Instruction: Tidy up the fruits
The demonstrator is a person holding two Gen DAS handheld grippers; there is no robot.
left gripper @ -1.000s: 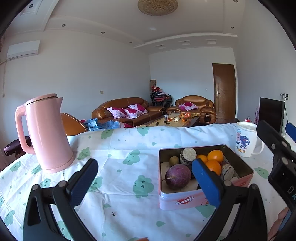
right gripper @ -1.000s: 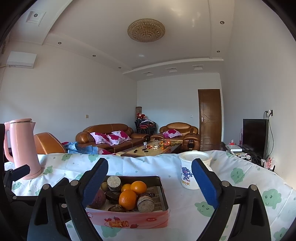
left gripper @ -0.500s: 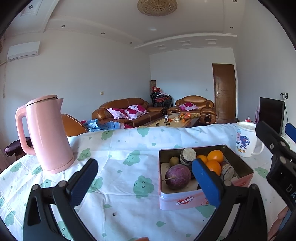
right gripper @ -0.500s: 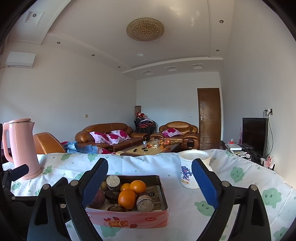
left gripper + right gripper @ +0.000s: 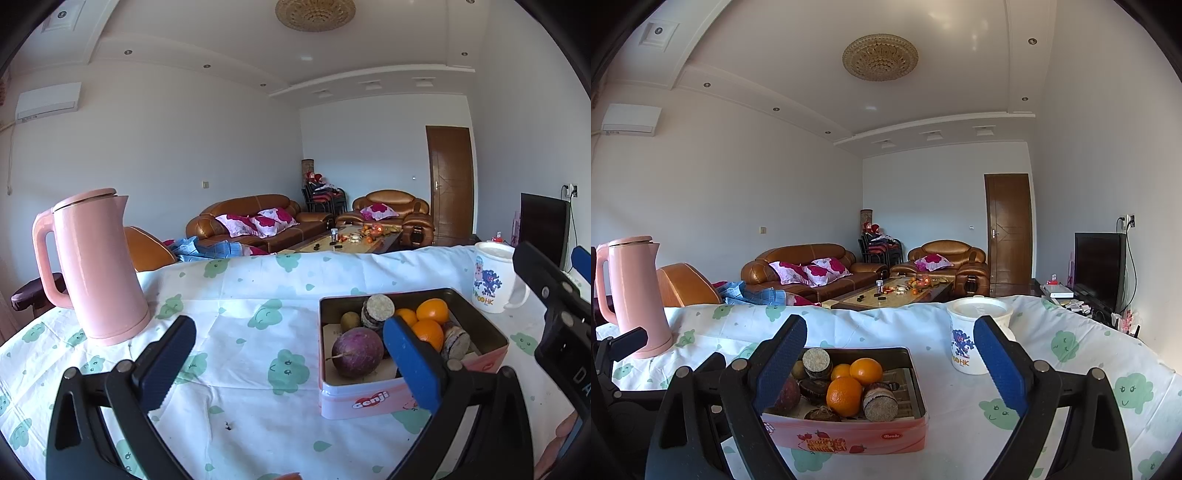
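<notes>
A pink tin box [image 5: 373,400] [image 5: 849,437] stands on the clothed table. It holds oranges [image 5: 430,332] [image 5: 844,396], a purple round fruit [image 5: 357,352], a small green-brown fruit [image 5: 349,320] and round dark cakes [image 5: 376,309] [image 5: 881,402]. My left gripper [image 5: 288,360] is open and empty, hovering just left of and in front of the box. My right gripper [image 5: 890,360] is open and empty, above the box's near right side. Its black body shows at the right edge of the left wrist view [image 5: 554,306].
A pink kettle [image 5: 92,269] [image 5: 635,295] stands at the table's left. A white lidded mug [image 5: 491,277] [image 5: 977,336] stands right of the box. The white cloth with green clouds [image 5: 258,369] covers the table. Sofas and a coffee table lie beyond the far edge.
The right wrist view has shifted slightly, with the box a bit lower and nearer. The left gripper has barely moved. Both stay open.
</notes>
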